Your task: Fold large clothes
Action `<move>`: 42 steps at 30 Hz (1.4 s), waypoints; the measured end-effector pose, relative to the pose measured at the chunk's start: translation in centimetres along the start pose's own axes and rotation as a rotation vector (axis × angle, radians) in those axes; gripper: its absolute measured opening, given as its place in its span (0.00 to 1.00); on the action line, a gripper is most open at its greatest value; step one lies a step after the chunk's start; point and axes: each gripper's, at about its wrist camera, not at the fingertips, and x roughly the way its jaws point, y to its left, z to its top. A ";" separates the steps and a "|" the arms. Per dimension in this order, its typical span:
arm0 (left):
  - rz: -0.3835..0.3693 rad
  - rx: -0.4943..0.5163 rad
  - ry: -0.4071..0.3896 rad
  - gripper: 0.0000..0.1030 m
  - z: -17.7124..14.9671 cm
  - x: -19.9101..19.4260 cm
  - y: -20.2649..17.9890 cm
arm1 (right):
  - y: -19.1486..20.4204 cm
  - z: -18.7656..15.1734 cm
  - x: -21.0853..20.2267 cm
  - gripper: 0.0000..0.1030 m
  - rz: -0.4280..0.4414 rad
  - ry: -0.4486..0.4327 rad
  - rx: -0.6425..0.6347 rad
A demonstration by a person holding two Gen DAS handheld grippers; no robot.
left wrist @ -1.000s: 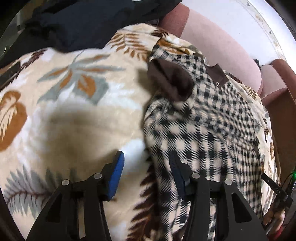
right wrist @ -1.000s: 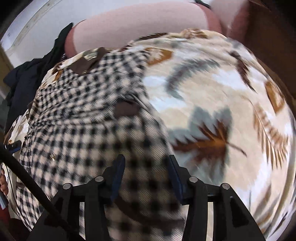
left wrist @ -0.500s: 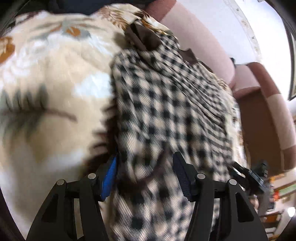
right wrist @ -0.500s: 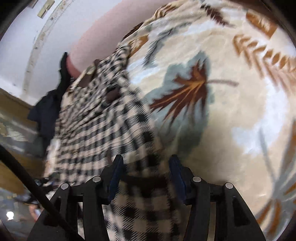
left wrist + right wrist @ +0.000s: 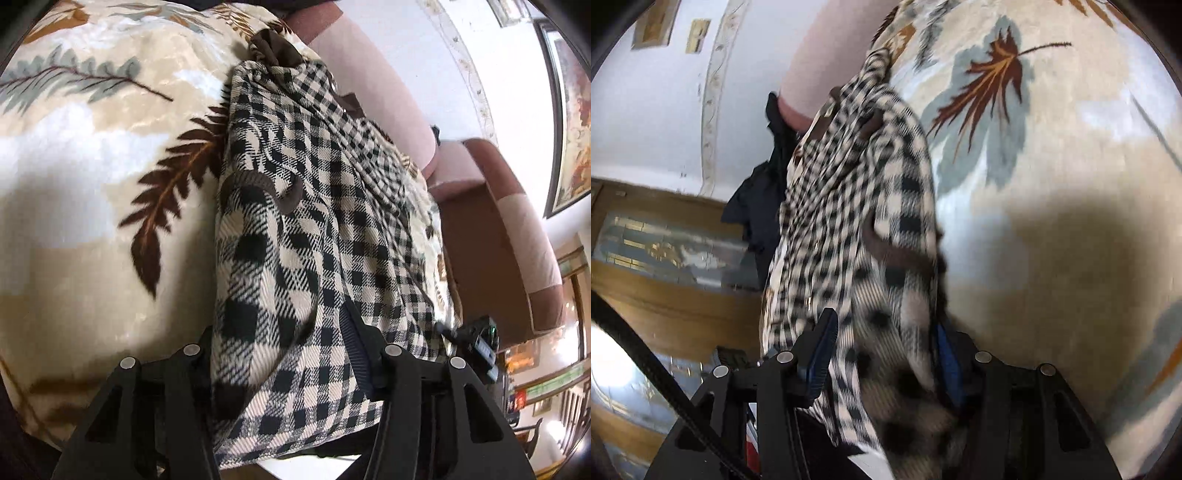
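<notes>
A black-and-cream checked garment (image 5: 314, 184) with brown trim lies lengthwise on a leaf-patterned blanket (image 5: 92, 166) that covers a sofa. Its near edge is bunched up between the jaws of my left gripper (image 5: 280, 325), which are closing on it; the cloth drapes over the left finger and presses against the right pad. In the right wrist view the same garment (image 5: 849, 166) runs away from me in a narrow strip. My right gripper (image 5: 882, 321) is shut on another thick bunch of its near edge, with both blue pads against the cloth.
The blanket (image 5: 1052, 184) spreads wide to the garment's side. Behind it rise the pink sofa back (image 5: 388, 92) and a brown armrest (image 5: 509, 240). Dark clothes (image 5: 764, 192) are heaped at the sofa's far end. A black cable (image 5: 646, 362) crosses the right view.
Both grippers have moved onto the garment's near edge and taken cloth between their jaws. Both views have swung, and the garment's near end now stands gathered up off the blanket.
</notes>
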 end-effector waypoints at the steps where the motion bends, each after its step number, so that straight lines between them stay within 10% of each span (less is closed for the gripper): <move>1: -0.007 -0.009 -0.006 0.50 -0.1 -0.2 0.1 | 0.2 -0.6 0.1 0.54 -0.004 0.003 -0.012; 12: 0.082 0.064 -0.069 0.60 -1.8 0.0 -1.8 | 2.5 -4.8 -0.1 0.46 -0.141 -0.050 -0.137; 16: 0.269 0.144 -0.036 0.10 -1.8 0.5 -3.3 | 3.0 -5.1 -0.2 0.24 -0.225 -0.063 -0.167; 35: 0.149 0.038 0.011 0.07 -9.8 -6.8 -1.7 | 3.1 -11.0 -6.0 0.12 -0.165 0.040 -0.171; 42: 0.067 0.006 0.003 0.07 -7.3 -8.5 -2.3 | 4.9 -8.8 -5.9 0.12 -0.132 0.052 -0.203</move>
